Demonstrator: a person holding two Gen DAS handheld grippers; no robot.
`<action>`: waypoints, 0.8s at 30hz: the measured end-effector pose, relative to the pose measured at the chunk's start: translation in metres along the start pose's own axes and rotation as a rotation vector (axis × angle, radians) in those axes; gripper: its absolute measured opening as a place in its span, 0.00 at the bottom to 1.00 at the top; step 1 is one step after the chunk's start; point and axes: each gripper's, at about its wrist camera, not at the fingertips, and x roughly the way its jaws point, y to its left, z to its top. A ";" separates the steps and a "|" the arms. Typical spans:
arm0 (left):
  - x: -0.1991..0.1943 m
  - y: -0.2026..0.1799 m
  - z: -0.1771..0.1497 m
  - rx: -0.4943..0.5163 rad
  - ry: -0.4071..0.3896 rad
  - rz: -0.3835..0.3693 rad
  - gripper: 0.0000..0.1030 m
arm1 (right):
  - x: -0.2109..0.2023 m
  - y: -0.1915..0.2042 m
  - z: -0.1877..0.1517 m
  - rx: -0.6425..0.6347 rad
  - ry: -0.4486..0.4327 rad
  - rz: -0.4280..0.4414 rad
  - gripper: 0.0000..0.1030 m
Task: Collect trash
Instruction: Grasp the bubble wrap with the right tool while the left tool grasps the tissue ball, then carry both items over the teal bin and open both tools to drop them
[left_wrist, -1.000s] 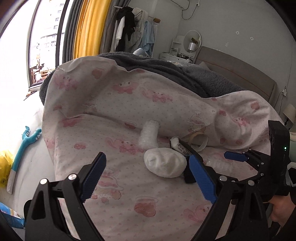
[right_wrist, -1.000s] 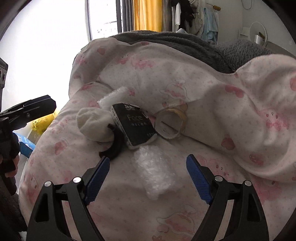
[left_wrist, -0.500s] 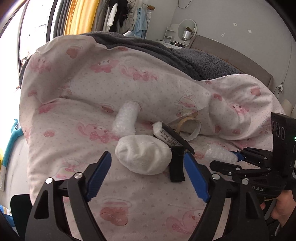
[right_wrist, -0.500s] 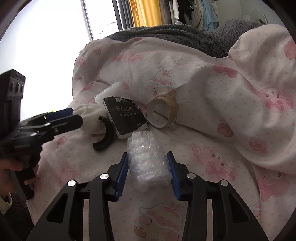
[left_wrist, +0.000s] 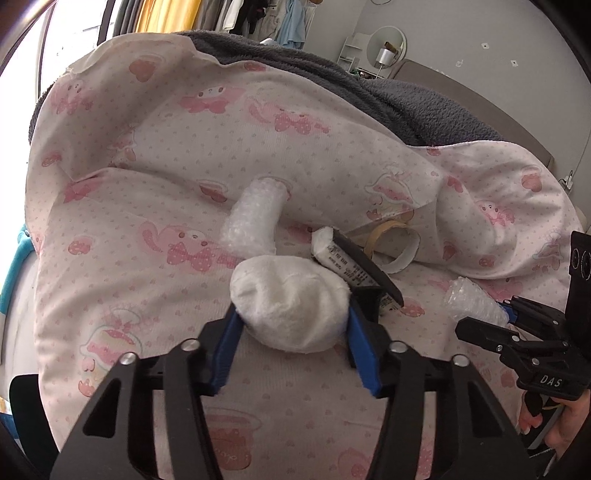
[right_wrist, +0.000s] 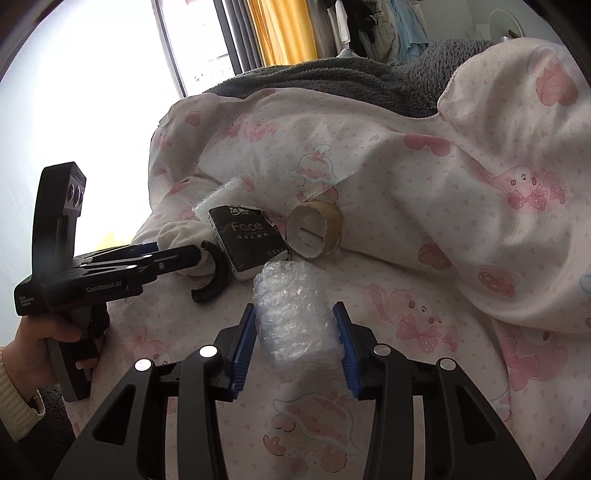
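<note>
Trash lies on a pink-patterned bedsheet (left_wrist: 122, 236). My left gripper (left_wrist: 291, 317) is shut on a white crumpled wad (left_wrist: 291, 302); the wad also shows in the right wrist view (right_wrist: 177, 232). My right gripper (right_wrist: 295, 325) is shut on a roll of bubble wrap (right_wrist: 295, 314), seen from the side in the left wrist view (left_wrist: 472, 299). Between them lie a black "Face" tissue pack (right_wrist: 247, 240), a black curved plastic piece (right_wrist: 214, 273), an empty tape roll (right_wrist: 317, 229) and a second bubble-wrap roll (left_wrist: 255, 221).
A folded-back pink quilt (right_wrist: 461, 192) with a grey fleece blanket (left_wrist: 369, 92) rises behind the trash. A window and yellow curtain (right_wrist: 280, 33) are at the back. A blue object (left_wrist: 14, 266) lies off the bed's left edge.
My left gripper has moved forward and closed on the white wad. My right gripper has closed on the bubble wrap and lifted slightly toward the camera.
</note>
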 end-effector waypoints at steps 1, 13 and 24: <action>-0.001 -0.001 0.000 0.006 -0.003 0.001 0.50 | 0.000 0.002 0.001 -0.003 -0.003 0.000 0.41; -0.034 0.010 -0.005 0.035 -0.039 0.007 0.47 | -0.002 0.037 0.025 -0.010 -0.072 0.036 0.41; -0.075 0.043 -0.005 0.067 -0.092 0.122 0.48 | 0.016 0.089 0.041 -0.043 -0.057 0.068 0.41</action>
